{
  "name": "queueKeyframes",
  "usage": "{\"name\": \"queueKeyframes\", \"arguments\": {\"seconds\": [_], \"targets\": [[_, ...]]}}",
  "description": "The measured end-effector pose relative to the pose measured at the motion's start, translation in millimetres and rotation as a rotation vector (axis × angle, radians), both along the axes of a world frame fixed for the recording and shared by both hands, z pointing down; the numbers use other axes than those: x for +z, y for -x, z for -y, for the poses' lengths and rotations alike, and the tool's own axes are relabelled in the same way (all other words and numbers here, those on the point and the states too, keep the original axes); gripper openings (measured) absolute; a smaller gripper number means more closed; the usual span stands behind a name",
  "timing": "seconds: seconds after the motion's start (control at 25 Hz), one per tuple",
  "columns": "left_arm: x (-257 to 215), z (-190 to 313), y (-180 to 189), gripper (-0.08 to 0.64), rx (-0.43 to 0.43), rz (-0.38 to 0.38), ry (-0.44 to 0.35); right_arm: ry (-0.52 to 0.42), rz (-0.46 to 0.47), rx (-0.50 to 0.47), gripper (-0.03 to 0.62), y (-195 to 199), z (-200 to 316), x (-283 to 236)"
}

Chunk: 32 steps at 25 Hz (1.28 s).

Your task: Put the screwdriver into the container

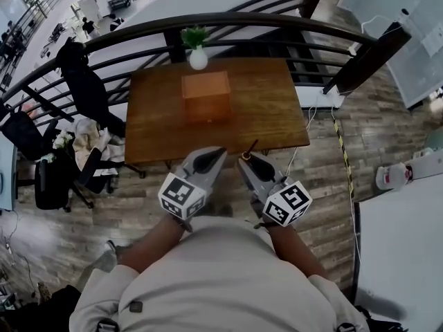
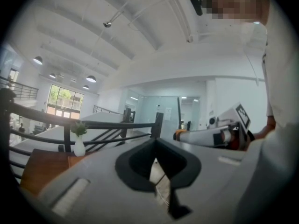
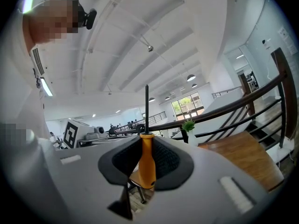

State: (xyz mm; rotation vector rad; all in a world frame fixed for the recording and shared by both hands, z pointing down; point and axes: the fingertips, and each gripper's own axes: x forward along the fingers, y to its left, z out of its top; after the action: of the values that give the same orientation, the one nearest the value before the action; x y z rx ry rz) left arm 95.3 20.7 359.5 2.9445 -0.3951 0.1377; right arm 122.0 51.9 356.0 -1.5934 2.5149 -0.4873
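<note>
My right gripper (image 3: 145,164) is shut on a screwdriver (image 3: 147,157) with an orange handle, its dark shaft pointing straight up. In the head view the right gripper (image 1: 250,161) is held near my body, just short of the table's near edge, with the shaft sticking out. The container, an orange-brown box (image 1: 205,96), sits on the wooden table (image 1: 270,109) toward its far side, well ahead of both grippers. My left gripper (image 1: 206,159) hangs beside the right one; its jaws are closed with nothing between them (image 2: 159,171).
A white vase with a green plant (image 1: 197,49) stands behind the box at the table's far edge. A curved dark railing (image 1: 277,23) runs behind the table. A chair with clothes (image 1: 83,151) stands left of the table. A white table corner (image 1: 401,247) lies at right.
</note>
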Motion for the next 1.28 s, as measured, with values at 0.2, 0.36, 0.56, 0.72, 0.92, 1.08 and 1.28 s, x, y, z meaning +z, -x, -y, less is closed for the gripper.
{"name": "queueKeyframes", "arguments": {"seconds": [0.2, 0.36, 0.56, 0.72, 0.92, 1.08, 1.28], "targets": [[8, 16, 1, 0.003, -0.002, 0.008, 0.012, 0.011, 0.008, 0.001, 0.077, 0, 17, 6], [8, 32, 3, 0.003, 0.001, 0.006, 0.013, 0.012, 0.000, -0.020, 0.077, 4, 35, 7], [7, 64, 8, 0.003, -0.015, 0.000, 0.017, 0.013, -0.005, -0.034, 0.077, 9, 68, 6], [0, 103, 14, 0.003, -0.022, -0.004, 0.011, 0.009, -0.012, -0.038, 0.077, 13, 107, -1], [-17, 150, 18, 0.003, -0.023, -0.015, -0.014, -0.017, -0.021, -0.043, 0.077, 19, 152, -14], [-21, 177, 25, 0.003, -0.017, -0.013, -0.022, -0.031, -0.020, -0.041, 0.077, 26, 179, -20], [-17, 201, 31, 0.003, -0.016, 0.002, -0.023, -0.032, 0.000, -0.041, 0.077, 33, 205, -17]]}}
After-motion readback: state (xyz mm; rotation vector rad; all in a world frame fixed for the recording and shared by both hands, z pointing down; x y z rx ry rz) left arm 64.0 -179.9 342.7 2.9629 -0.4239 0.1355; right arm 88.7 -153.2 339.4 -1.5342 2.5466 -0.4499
